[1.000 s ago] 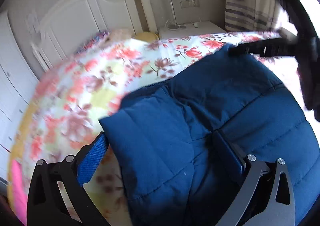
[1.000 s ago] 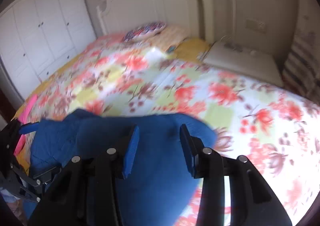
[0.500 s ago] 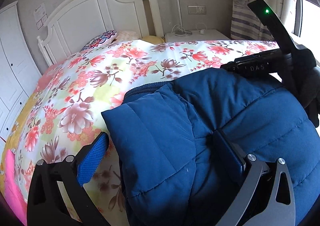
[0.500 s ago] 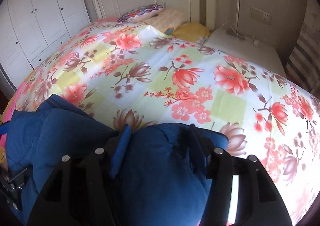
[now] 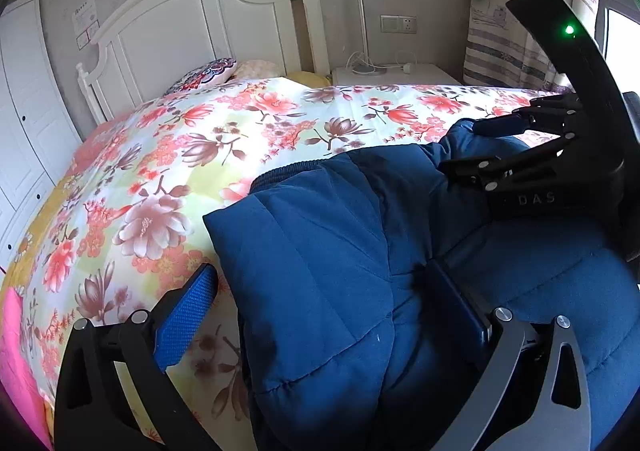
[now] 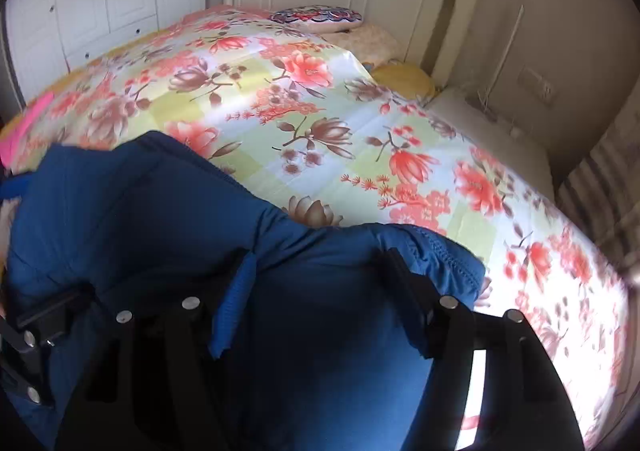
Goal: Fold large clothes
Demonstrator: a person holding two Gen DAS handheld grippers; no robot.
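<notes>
White headboard (image 5: 192,23) and wardrobe doors back a bed under a floral quilt (image 5: 160,155), where the blue padded jacket (image 5: 328,275) lies near its foot. Left claw (image 5: 332,307) stands spread, straddling a folded flap, probably to steady it. Right claw (image 6: 316,283) is opening over the jacket's stitched edge (apparently letting go).

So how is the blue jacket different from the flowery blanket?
The jacket is plain dark blue; the blanket has pink and brown flowers on pale squares. The jacket is puffy and bunched up; the blanket lies spread flat. The jacket covers one corner; the blanket covers nearly the whole bed. Both are soft and quilted.
</notes>
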